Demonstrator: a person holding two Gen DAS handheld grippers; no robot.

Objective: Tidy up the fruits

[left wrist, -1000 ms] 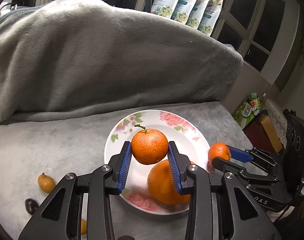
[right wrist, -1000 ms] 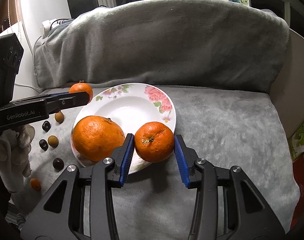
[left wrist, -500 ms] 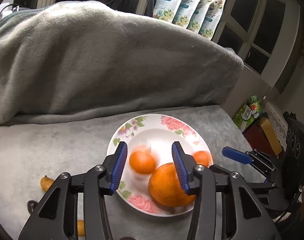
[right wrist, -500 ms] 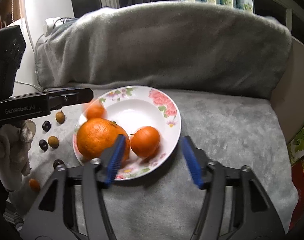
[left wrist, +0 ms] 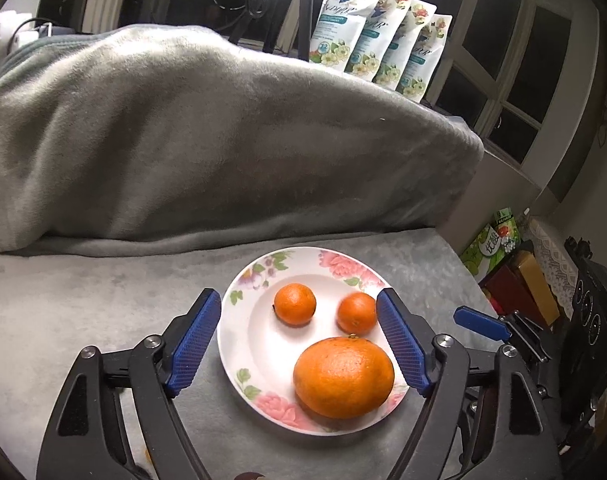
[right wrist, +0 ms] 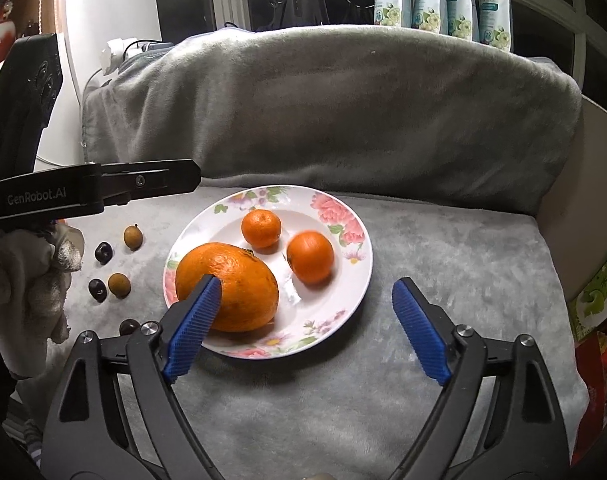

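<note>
- Left tool at the bottom of the left wrist view: a second ago its blue pads clamped a small mandarin above the plate; now its jaws are opening and nothing is pinched between them; the pads straddle the plate's near half
- Right tool at the bottom of the right wrist view: a second ago it gripped the other small mandarin at the plate's near rim; now its jaws are opening, released, nothing pressed between them; its left pad overlaps the large orange in the picture, contact unclear
- Floral plate on the grey blanket, lower centre of both views: it held only the large orange before; now three fruits lie in it
- Large orange at the near side of the plate; place unchanged
- First small mandarin, dropped from the left tool, rests at the plate's centre; second small mandarin, slightly blurred, lies just right of it, apart from it
- Small brown and dark fruits stay scattered on the blanket, left of the plate in the right wrist view
</note>
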